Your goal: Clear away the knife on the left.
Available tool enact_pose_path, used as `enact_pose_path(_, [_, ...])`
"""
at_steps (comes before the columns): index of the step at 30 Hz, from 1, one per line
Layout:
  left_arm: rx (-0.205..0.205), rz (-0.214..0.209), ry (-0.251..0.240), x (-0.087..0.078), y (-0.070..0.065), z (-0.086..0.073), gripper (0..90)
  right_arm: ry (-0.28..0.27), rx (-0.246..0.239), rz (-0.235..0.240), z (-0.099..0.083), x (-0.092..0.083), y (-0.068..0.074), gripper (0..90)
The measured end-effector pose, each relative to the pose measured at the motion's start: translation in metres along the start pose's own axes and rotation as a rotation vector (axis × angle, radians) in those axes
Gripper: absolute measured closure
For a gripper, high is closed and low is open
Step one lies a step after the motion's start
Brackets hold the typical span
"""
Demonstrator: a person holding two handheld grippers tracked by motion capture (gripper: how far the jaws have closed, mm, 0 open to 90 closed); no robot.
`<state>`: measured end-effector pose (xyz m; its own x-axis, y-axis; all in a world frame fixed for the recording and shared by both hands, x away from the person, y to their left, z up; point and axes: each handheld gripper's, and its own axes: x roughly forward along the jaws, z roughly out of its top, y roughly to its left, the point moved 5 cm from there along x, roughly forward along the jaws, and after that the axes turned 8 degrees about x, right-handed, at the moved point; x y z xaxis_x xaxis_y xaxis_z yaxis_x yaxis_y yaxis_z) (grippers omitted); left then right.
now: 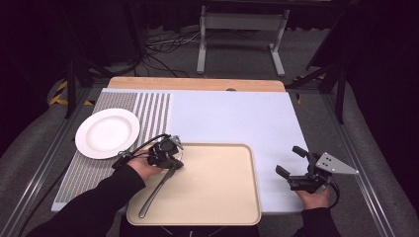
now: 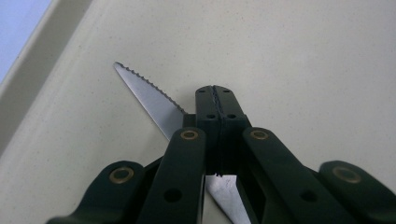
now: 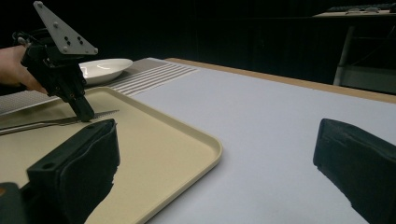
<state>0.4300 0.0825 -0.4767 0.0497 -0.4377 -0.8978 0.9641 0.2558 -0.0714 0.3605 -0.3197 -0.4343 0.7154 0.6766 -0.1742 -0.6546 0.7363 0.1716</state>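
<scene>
A table knife (image 1: 154, 193) with a serrated blade (image 2: 149, 95) lies slanted on the beige tray (image 1: 217, 197), its handle toward the tray's near left corner. My left gripper (image 1: 171, 166) points down at the tray's left part and is shut on the blade (image 3: 100, 113), which passes between its closed jaws (image 2: 215, 93). In the right gripper view the left gripper (image 3: 86, 114) meets the knife just above the tray's floor (image 3: 154, 154). My right gripper (image 1: 290, 161) rests open on the white mat to the right of the tray, with nothing between its fingers (image 3: 74, 168).
A white plate (image 1: 107, 132) sits on the patterned placemat (image 1: 148, 106) left of the tray, also seen as the plate (image 3: 105, 65) behind the left gripper. The white mat (image 1: 232, 116) spreads behind the tray. A wooden table edge (image 1: 197, 83) runs along the back.
</scene>
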Motion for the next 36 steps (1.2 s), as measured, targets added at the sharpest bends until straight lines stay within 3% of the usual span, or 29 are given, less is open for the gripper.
enact_pose_path(18, [-0.035, 0.023, 0.015, -0.014, 0.012, -0.026, 90.0, 0.002, 0.003, 0.002, 0.0, 0.001, 0.001, 1.1])
enact_pose_path(36, [-0.052, 0.032, 0.03, -0.023, 0.019, -0.043, 90.0, 0.005, -0.001, 0.001, 0.0, 0.001, 0.001, 1.1])
